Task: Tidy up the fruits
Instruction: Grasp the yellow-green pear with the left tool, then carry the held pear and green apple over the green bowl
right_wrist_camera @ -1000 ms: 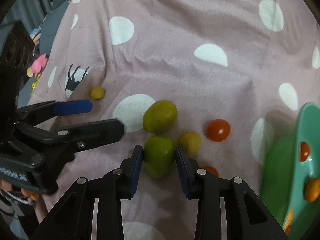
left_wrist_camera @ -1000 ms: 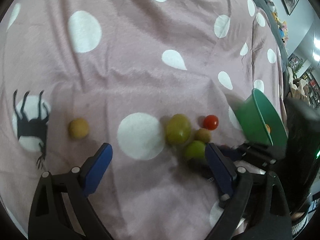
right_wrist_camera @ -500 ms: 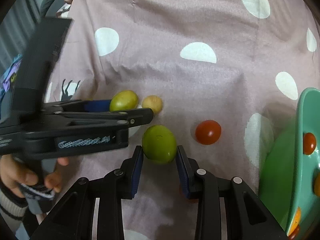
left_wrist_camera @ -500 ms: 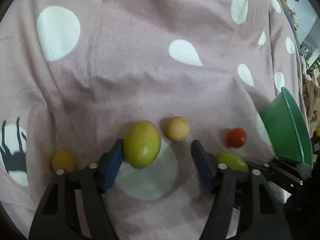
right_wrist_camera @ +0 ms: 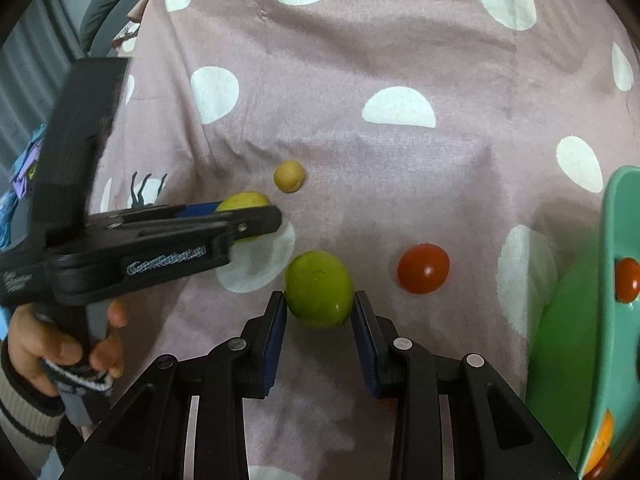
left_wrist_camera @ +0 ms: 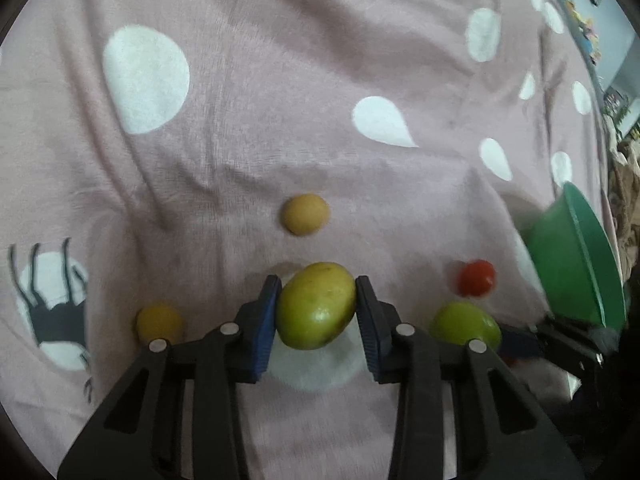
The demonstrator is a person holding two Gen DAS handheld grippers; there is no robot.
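Left wrist view: the left gripper (left_wrist_camera: 316, 312) is clamped on a large yellow-green fruit (left_wrist_camera: 316, 306), both blue pads against its sides. Loose on the pink spotted blanket (left_wrist_camera: 280, 100) lie a tan round fruit (left_wrist_camera: 305, 214) ahead, a small yellow fruit (left_wrist_camera: 160, 323) to the left and a red tomato (left_wrist_camera: 476, 283) to the right. A green bowl (left_wrist_camera: 576, 268) stands tilted at the right edge.

Right wrist view: the right gripper (right_wrist_camera: 319, 308) is closed on a smaller green fruit (right_wrist_camera: 319, 288), pads touching both sides. The bowl's rim (right_wrist_camera: 616, 240) shows red and orange fruit already inside.

Assessment: the task is partly done. Some fruit is in the bowl; two pieces are in hand and not yet delivered; at least three remain on the blanket. Whether either held fruit is clear of the cloth cannot be told.
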